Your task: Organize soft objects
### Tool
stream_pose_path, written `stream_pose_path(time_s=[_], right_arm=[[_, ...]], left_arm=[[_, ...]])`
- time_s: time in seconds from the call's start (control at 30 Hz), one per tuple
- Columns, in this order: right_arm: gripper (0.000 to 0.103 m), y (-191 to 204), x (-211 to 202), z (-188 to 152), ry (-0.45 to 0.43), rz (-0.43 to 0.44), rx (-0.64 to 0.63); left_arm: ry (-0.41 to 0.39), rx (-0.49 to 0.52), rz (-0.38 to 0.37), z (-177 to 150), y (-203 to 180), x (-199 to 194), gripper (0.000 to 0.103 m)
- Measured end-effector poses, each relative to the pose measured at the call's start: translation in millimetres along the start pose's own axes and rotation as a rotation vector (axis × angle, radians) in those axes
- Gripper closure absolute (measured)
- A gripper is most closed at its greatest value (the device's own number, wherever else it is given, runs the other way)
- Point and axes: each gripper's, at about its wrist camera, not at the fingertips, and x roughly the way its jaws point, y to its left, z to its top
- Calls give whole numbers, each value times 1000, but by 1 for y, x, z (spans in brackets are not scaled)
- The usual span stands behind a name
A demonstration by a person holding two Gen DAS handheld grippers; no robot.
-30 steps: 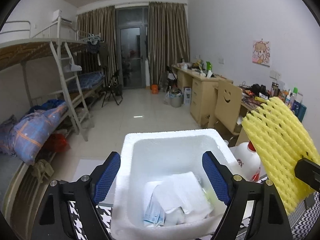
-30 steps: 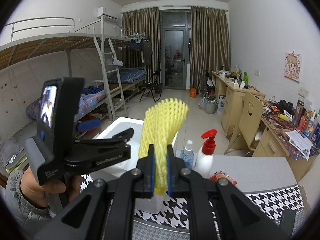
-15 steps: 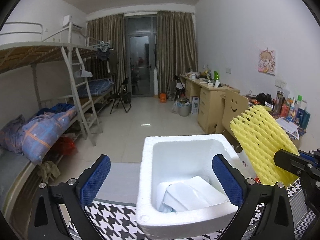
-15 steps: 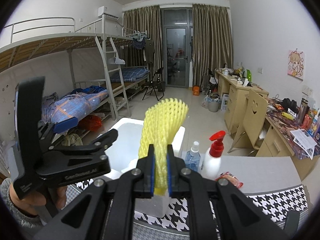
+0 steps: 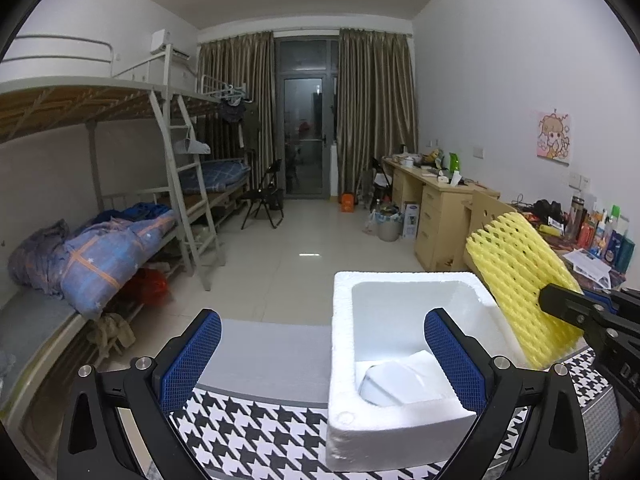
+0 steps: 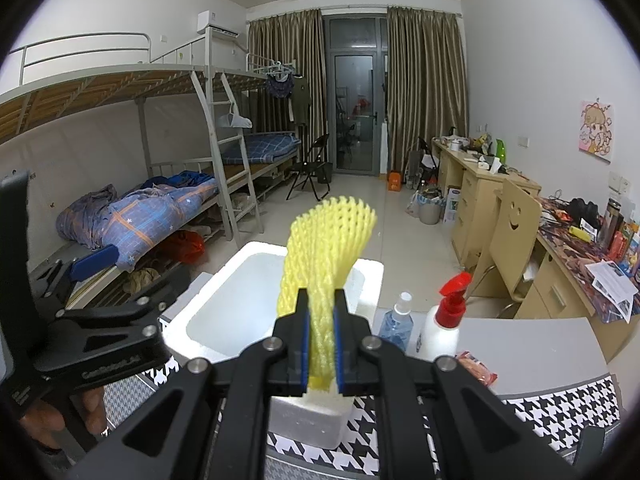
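A yellow foam net (image 6: 326,264) is pinched at its lower end by the closed right gripper (image 6: 320,344), beside the foam box (image 5: 400,420). It is judged light, soft and crushable. White padding (image 5: 400,376) inside is shown only from the left gripper (image 5: 320,360), whose jaws are held wide open and empty.

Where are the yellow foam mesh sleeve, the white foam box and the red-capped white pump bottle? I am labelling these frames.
yellow foam mesh sleeve (image 6: 328,248): right wrist view, middle of its netting.
white foam box (image 5: 400,426): left wrist view, near wall.
red-capped white pump bottle (image 6: 442,334): right wrist view, white body.
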Motion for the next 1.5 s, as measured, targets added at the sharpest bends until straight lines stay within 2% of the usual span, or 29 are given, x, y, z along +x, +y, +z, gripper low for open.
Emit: stream_pose_path(time_s=[0.17, 0.5, 0.73, 0.8, 0.87, 0.9, 1.1, 1.2, 1.3, 1.5], right_arm=[[90, 3, 13, 4, 20, -8, 1], [90, 7, 40, 8, 73, -29, 15], [90, 7, 52, 7, 109, -13, 26], [81, 8, 56, 5, 132, -15, 20], [45, 9, 56, 4, 135, -14, 18], [36, 9, 52, 3, 117, -15, 23], [35, 5, 30, 5, 78, -12, 31], [25, 4, 18, 5, 57, -5, 39], [22, 4, 1, 5, 26, -7, 47], [22, 7, -32, 2, -18, -7, 35]], left_arm=[[-8, -5, 27, -4, 7, -3, 1], [-13, -7, 36, -8, 17, -10, 1], [-6, -11, 45, -12, 23, -13, 1], [-4, -9, 45, -12, 24, -15, 1], [-7, -13, 46, -12, 24, -16, 1], [-9, -12, 44, -12, 24, -17, 1], [-11, -22, 37, -15, 25, -24, 1], [-19, -23, 34, -15, 24, -29, 1], [-25, -19, 37, -16, 22, -37, 1], [-42, -13, 29, -17, 17, -57, 1]])
